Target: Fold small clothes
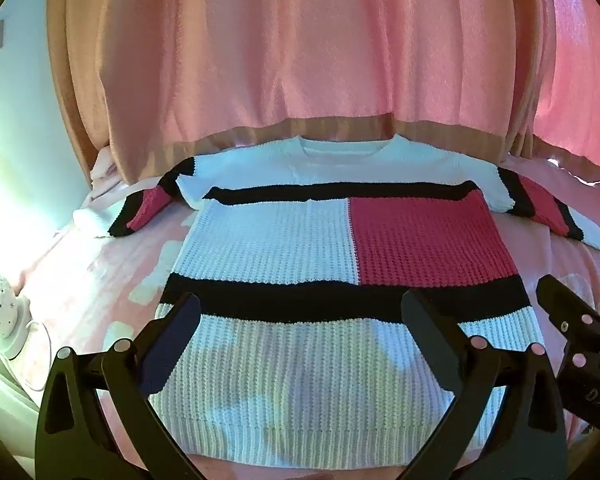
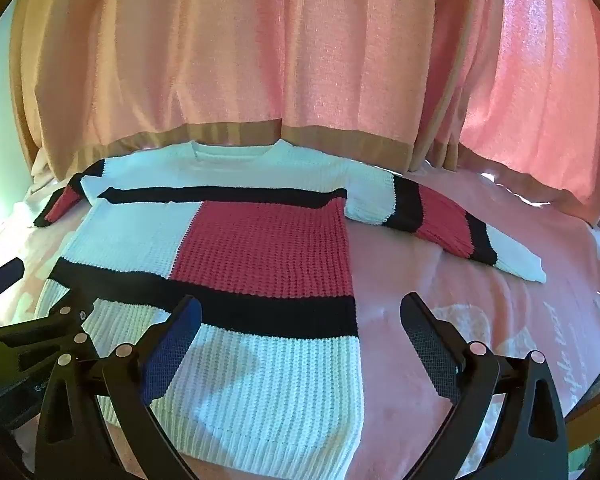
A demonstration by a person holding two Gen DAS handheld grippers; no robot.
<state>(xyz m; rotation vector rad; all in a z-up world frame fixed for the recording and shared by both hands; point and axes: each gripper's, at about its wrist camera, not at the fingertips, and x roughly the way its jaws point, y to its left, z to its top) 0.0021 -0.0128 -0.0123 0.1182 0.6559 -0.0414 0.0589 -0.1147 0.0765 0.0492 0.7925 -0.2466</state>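
Observation:
A knit sweater [image 1: 300, 240] in white, black and red blocks lies flat, front up, on a pink bed cover, neck toward the curtain. Its sleeves spread out to the left [image 1: 144, 210] and right [image 2: 460, 228]. My left gripper [image 1: 300, 320] is open and empty, hovering over the sweater's lower white band. My right gripper [image 2: 300, 324] is open and empty, over the sweater's lower right edge [image 2: 356, 360]. The right gripper also shows at the right of the left wrist view [image 1: 580, 320], and the left gripper at the left of the right wrist view [image 2: 28, 344].
A pink curtain [image 1: 300, 60] with a tan hem hangs right behind the sweater's collar. The pink bed cover [image 2: 480, 320] extends to the right of the sweater. A white spotted object [image 1: 0, 312] with a cord sits at the bed's left edge.

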